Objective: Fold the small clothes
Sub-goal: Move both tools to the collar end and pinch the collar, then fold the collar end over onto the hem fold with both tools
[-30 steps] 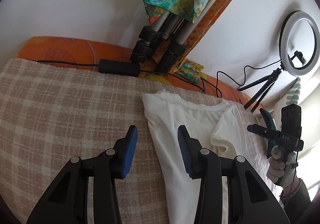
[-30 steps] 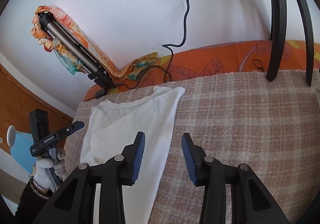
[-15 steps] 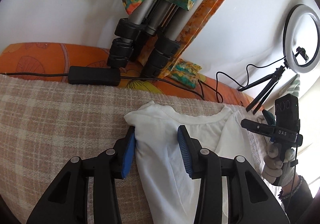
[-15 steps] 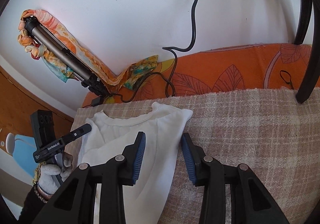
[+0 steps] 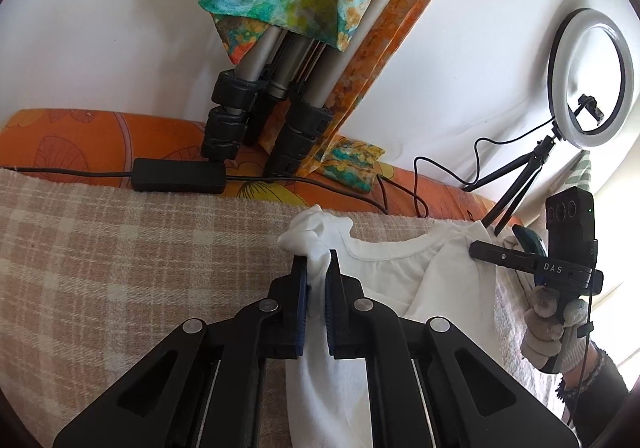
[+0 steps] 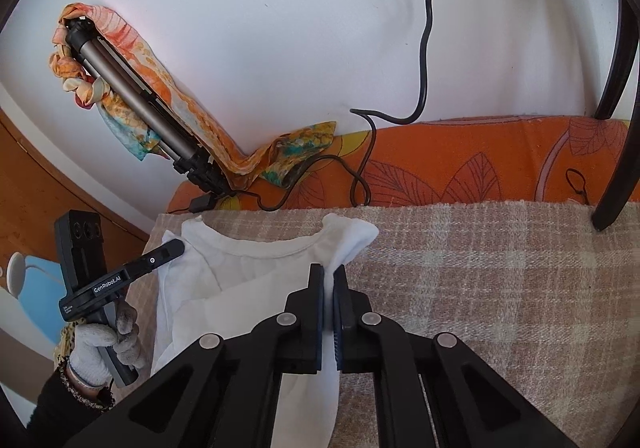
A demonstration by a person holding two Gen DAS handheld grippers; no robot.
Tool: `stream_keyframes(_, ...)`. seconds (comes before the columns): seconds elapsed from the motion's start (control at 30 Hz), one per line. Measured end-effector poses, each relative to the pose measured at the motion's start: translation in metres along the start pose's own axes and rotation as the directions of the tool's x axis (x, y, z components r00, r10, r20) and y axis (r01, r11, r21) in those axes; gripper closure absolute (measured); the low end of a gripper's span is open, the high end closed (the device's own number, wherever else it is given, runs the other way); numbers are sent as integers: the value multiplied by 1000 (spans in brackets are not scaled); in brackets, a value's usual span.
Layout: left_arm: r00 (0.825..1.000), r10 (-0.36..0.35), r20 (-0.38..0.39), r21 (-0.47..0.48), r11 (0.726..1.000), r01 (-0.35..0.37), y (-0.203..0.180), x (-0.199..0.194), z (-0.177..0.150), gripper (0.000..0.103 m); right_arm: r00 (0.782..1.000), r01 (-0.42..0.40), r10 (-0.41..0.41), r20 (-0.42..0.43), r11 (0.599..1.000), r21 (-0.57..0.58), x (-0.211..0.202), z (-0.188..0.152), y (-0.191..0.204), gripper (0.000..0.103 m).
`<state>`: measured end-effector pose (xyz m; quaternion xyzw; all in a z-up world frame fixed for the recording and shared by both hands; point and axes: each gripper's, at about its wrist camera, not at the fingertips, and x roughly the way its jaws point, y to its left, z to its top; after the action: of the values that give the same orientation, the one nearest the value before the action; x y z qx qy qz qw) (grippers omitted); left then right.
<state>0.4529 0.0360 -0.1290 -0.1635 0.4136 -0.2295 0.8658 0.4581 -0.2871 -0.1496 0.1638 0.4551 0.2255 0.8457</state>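
White cotton shirt (image 5: 384, 272) (bunched) pinched by left gripper (image 5: 318, 272), right gripper (image 6: 329, 280).

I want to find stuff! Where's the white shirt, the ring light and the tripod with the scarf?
white shirt (image 5: 384, 268): left wrist view, chest below the neckline.
ring light (image 5: 558, 51): left wrist view, left side of the ring.
tripod (image 6: 132, 103): right wrist view, grey leg.
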Motion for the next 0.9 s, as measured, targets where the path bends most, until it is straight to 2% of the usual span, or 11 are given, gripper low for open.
stream_keyframes(0.2, 999, -16, 29, 22, 1000, 16, -17, -29, -3, 97, 999, -14, 16, 37, 999, -42, -29, -4, 20, 102)
stream_keyframes(0.43, 997, -31, 73, 42, 999, 29, -38, -72, -16, 97, 998, -24, 29, 59, 996, -84, -68, -25, 49, 102)
stream_keyframes(0.73, 995, -36, 91, 72, 997, 29, -68, -129, -69, 97, 996, -15, 27, 81, 990, -142, -126, -82, 88, 102)
stream_keyframes(0.9, 995, -29, 93, 84, 996, 21, -82, -153, -106, 97, 996, 6, 11, 89, 982, -186, -148, -126, 106, 102)
